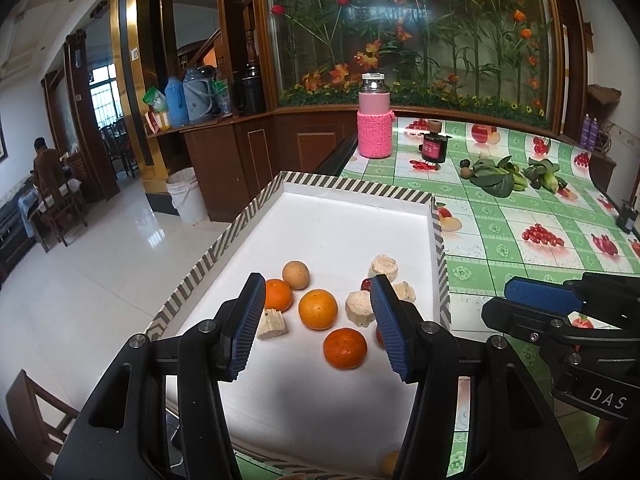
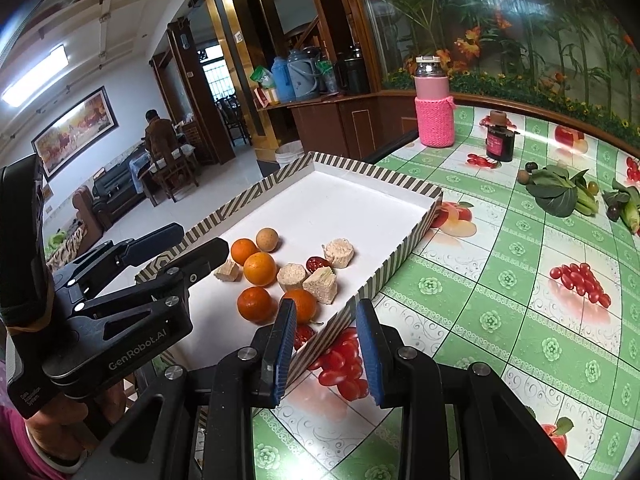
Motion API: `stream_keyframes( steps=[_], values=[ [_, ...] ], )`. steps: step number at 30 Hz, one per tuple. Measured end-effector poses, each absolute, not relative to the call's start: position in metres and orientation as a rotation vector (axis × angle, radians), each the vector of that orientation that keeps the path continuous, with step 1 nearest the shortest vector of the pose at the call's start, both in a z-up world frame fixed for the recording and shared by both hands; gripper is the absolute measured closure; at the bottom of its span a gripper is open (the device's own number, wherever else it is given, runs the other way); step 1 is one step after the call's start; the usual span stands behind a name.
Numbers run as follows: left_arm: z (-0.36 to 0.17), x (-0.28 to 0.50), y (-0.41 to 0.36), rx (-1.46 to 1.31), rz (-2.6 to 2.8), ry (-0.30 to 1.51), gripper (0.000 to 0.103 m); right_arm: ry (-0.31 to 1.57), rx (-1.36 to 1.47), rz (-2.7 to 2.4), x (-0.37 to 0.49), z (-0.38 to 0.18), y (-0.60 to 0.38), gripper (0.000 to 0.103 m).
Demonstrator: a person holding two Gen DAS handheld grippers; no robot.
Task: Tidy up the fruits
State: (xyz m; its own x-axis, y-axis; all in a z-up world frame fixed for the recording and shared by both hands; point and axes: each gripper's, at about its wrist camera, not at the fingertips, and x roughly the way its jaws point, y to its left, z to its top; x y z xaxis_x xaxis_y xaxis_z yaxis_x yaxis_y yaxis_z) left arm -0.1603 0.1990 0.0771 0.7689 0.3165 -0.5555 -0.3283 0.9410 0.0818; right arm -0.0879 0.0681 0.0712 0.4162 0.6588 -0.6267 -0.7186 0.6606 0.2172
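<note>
A white tray [image 1: 360, 186] [image 2: 360, 170] with a striped rim holds three oranges [image 1: 318, 309] [image 2: 260, 268], a tan round fruit [image 1: 296, 275] [image 2: 267, 239], several pale cut chunks [image 1: 360, 307] [image 2: 320, 285] and small red fruits [image 2: 316, 263]. My left gripper [image 1: 318, 332] [image 2: 192, 246] hovers open over the tray's near end, with the oranges just beyond its blue pads and nothing between them. My right gripper [image 2: 328, 350] [image 1: 532, 308] hangs over the tray's right rim. Its jaws stand narrowly apart and hold nothing.
On the green fruit-print tablecloth stand a pink knit-covered bottle [image 1: 375, 120] [image 2: 435, 120] and a dark jar [image 1: 434, 146] [image 2: 500, 142]. Leafy greens [image 1: 496, 176] [image 2: 556, 192], corn and small round fruits lie at the back right. The table's left edge drops to a tiled floor.
</note>
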Motion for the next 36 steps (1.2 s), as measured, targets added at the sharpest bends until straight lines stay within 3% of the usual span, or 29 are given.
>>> stream_keyframes(
  steps=[36],
  values=[
    [0.072, -0.150, 0.194, -0.023, 0.347, 0.614, 0.048, 0.772, -0.090, 0.851, -0.077, 0.063, 0.063, 0.073]
  ],
)
